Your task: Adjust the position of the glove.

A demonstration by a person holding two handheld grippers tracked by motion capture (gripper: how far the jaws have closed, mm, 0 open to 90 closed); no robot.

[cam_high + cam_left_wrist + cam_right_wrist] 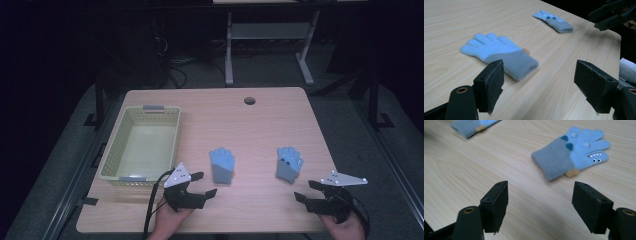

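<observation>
Both hand-held grippers, left [204, 183] and right [305, 190], gape empty; the far glove [471, 126] is cut off at the frame's top edge

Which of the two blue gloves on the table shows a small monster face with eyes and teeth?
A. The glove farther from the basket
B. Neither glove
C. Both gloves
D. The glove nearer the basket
A: the right gripper view shows eyes and teeth on the glove farther from the basket; the other glove looks plain.

The pale wood-grain rectangular surface [260, 120] stands on grey carpet floor [345, 130] in a dim room; behind the surface, a white metal-legged desk frame [267, 37] and black cables [172, 62].
</observation>
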